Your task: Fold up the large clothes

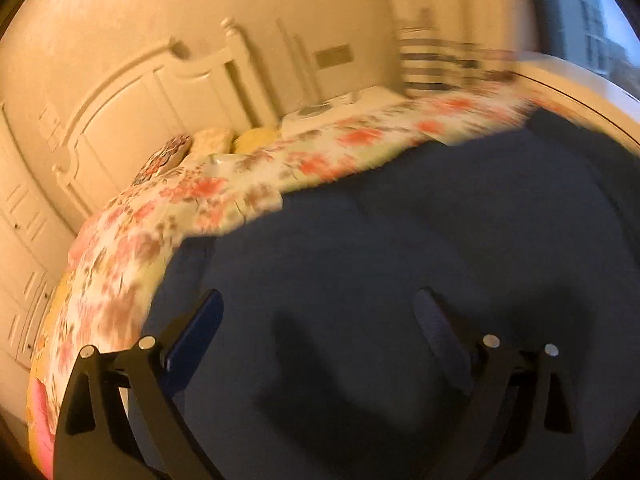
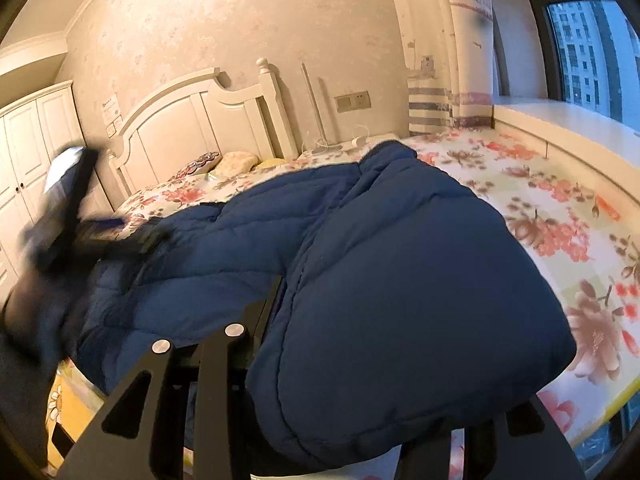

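A big bed [image 2: 560, 216] w/ a flowery sheet is filling the room. A puffy blue jacket [image 2: 360, 280] is lying on it, bunched up. The right hand-held gripper [image 2: 360, 436] is sitting under a thick fold of jacket; can't tell if it's pinching. The left hand-held gripper [image 1: 320, 336] is hanging wide over the jacket [image 1: 400, 240], holding nothing. Small pillows [image 1: 212, 140] are lying by the headboard.

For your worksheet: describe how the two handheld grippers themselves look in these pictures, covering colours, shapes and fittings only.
The left gripper has black angular arms with triangular cut-outs and round silver bolt heads; its jaws carry blue pads, one finely ribbed. The right gripper shows the same black cut-out arms and silver bolts. No cables, markings or sleeves are visible.
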The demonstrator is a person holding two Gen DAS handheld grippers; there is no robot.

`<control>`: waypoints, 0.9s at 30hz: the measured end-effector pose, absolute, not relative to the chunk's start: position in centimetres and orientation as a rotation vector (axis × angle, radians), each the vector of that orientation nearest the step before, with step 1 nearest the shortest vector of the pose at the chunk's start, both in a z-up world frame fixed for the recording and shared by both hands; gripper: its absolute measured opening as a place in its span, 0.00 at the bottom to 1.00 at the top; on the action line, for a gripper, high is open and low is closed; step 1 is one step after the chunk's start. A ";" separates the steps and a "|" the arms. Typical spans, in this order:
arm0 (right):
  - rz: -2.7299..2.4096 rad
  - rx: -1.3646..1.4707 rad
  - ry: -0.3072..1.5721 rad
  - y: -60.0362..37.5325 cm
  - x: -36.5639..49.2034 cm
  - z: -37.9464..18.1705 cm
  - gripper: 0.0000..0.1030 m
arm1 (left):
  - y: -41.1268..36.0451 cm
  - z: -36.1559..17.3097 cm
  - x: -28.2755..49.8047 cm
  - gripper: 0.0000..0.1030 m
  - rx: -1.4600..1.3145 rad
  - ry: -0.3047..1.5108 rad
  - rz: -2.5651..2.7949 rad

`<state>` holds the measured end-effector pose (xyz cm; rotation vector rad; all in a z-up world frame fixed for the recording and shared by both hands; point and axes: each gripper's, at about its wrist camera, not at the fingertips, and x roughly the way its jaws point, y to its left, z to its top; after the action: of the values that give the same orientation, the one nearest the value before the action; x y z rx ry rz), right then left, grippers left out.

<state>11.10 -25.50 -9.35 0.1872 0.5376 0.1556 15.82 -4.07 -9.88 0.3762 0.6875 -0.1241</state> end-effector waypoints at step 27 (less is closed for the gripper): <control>0.522 -1.049 0.246 14.2 7.7 -14.3 0.56 | 19.8 2.3 5.2 0.96 0.174 0.468 0.037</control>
<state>7.67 14.20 -14.33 -1.0487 0.2459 0.5224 5.18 19.76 2.31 0.1744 0.4682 0.0375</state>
